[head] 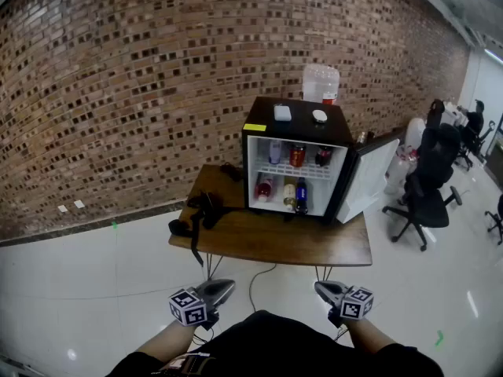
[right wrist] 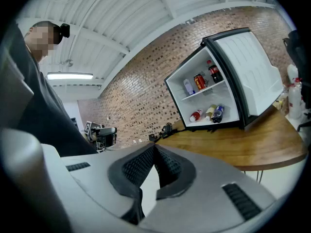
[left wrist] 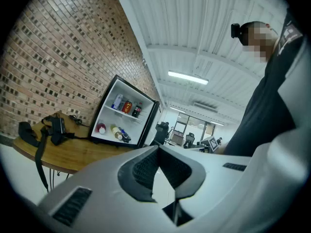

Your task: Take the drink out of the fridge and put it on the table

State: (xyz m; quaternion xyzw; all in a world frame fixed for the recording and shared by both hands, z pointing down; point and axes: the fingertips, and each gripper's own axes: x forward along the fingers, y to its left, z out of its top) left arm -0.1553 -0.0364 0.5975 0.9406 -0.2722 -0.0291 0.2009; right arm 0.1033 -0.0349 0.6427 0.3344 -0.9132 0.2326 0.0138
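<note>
Left gripper point(head: 225, 286) and right gripper point(head: 322, 287) are both clenched on nothing, well short of the table point(head: 267, 242). Drinks point(head: 297, 156) sit on both shelves of the open fridge point(head: 259, 116). Best to step in, open the jaws early and meet one drink squarely.

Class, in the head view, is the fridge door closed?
No, the fridge door hangs swung open at the right, leaving the drinks inside in plain sight.
</note>
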